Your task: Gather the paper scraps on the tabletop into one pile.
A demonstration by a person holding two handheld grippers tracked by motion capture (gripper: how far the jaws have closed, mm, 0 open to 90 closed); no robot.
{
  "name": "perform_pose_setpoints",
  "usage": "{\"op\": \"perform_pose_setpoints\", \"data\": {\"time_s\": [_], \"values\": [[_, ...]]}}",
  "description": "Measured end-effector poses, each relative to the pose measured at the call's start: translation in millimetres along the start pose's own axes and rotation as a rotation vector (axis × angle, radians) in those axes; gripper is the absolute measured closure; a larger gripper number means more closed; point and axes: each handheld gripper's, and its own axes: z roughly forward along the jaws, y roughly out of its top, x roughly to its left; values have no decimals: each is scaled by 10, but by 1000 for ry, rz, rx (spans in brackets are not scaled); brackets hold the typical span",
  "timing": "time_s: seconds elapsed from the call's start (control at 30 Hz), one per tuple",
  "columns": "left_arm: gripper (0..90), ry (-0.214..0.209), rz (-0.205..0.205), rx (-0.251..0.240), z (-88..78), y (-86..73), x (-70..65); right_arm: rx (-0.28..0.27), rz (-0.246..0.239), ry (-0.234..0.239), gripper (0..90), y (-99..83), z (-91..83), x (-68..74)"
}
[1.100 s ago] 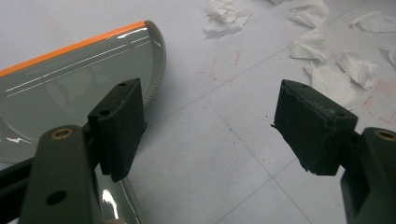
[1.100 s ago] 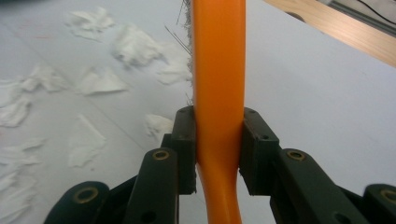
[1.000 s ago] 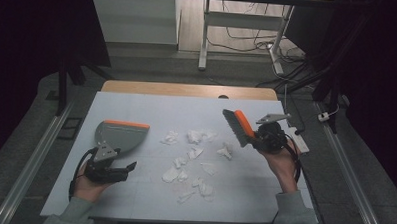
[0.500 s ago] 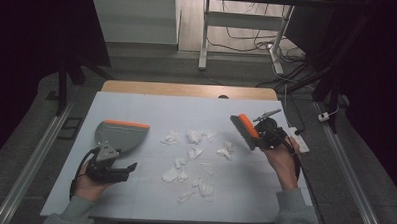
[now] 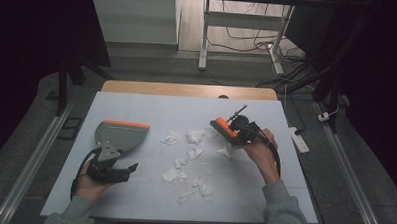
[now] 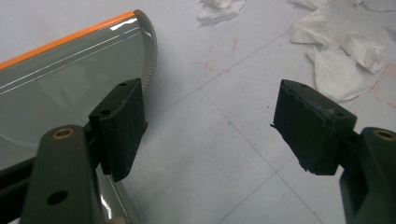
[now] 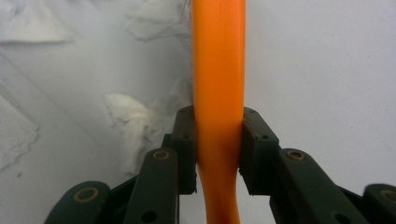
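Right gripper (image 7: 218, 154) clamps the smooth orange plastic brush handle (image 7: 218, 70), pads tight on both sides; in the high view the brush (image 5: 225, 129) hangs just above crumpled white paper scraps (image 5: 194, 153) scattered mid-table. Left gripper (image 6: 210, 135) stands wide, nothing between the pads; its left pad is just beside the grey plastic dustpan (image 6: 60, 84) with orange front edge, flat on the pale matte tabletop (image 5: 151, 108).
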Motion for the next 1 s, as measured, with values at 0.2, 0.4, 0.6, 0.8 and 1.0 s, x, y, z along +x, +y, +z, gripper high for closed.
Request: {"op": "perform_pose_setpoints", "data": {"time_s": [0.2, 0.4, 0.6, 0.8, 1.0], "values": [[262, -1, 5, -1, -12, -2, -10, -12, -52, 41, 705, 45, -53, 273], [265, -12, 11, 15, 0, -4, -18, -65, -76, 184, 704, 80, -129, 388], [264, -16, 12, 22, 6, -7, -14, -179, -49, 205, 704, 41, -278, 237], [263, -19, 10, 17, -1, 8, -5, -230, 3, 123, 704, -27, -328, 26], [263, -25, 15, 17, -2, 3, 1, -127, -7, 92, 704, 218, -116, -116]]}}
